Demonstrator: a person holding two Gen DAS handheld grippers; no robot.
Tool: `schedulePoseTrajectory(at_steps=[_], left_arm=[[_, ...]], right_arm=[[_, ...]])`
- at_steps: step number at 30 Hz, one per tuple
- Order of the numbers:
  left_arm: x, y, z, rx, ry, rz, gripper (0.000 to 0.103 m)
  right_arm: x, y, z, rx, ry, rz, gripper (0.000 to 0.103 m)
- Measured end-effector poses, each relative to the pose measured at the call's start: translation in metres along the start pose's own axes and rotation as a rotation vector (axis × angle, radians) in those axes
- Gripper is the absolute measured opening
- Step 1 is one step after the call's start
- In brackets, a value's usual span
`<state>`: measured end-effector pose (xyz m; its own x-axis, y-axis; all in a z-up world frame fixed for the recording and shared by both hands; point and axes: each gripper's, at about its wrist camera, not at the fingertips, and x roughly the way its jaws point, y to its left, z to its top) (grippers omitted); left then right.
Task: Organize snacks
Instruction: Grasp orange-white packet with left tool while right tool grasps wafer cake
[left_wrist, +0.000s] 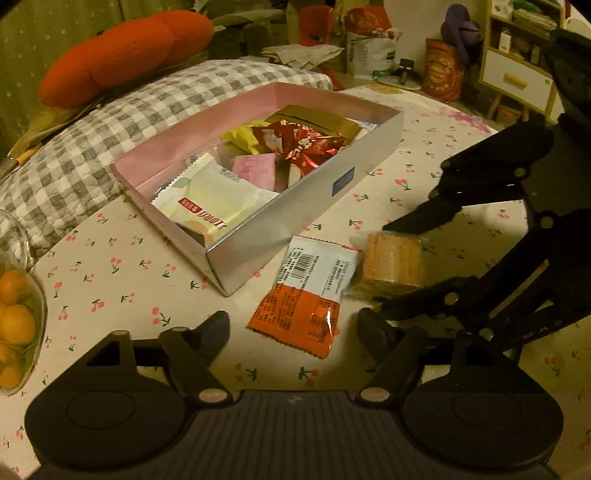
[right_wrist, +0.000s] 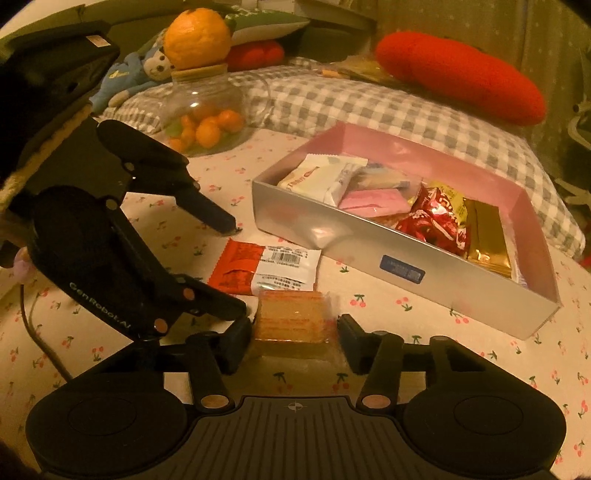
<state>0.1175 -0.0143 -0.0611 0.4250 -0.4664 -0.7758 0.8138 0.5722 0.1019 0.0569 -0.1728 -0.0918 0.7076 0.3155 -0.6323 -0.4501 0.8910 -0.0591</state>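
A silver box with a pink inside (left_wrist: 314, 206) (right_wrist: 369, 254) holds several snack packets. On the cherry-print cloth beside it lie an orange-and-white packet (left_wrist: 306, 291) (right_wrist: 266, 266) and a clear-wrapped wafer block (left_wrist: 393, 264) (right_wrist: 295, 325). My right gripper (right_wrist: 295, 339) (left_wrist: 384, 269) straddles the wafer block, with its fingers close on both sides; I cannot tell whether they press it. My left gripper (left_wrist: 293, 325) (right_wrist: 236, 266) is open and empty, just short of the orange-and-white packet.
A glass jar of small oranges (right_wrist: 207, 110) (left_wrist: 14, 314) stands on the left of the table, topped by a big orange (right_wrist: 197, 35). A checked cushion (left_wrist: 147, 107) and a red pillow (right_wrist: 461, 81) lie behind the box.
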Motion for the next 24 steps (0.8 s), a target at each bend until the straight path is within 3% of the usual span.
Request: schedulePoseTrajectory(at_steps=[8,15,24], left_arm=[[0.002,-0.003,0.002,0.01,0.0,0.018,0.079],[0.0,-0.004,0.001,0.008,-0.003,0.014,0.075],[0.004,-0.01,0.01,0.043,0.0,0.013,0.071]], right_arm=[[-0.012,-0.012,-0.008,0.014,0.006,-0.014,0.046],[-0.021,-0.034,-0.016,0.061,0.015,-0.055,0.046],[-0.02,-0.041,-0.016,0.101,0.022,-0.078,0.054]])
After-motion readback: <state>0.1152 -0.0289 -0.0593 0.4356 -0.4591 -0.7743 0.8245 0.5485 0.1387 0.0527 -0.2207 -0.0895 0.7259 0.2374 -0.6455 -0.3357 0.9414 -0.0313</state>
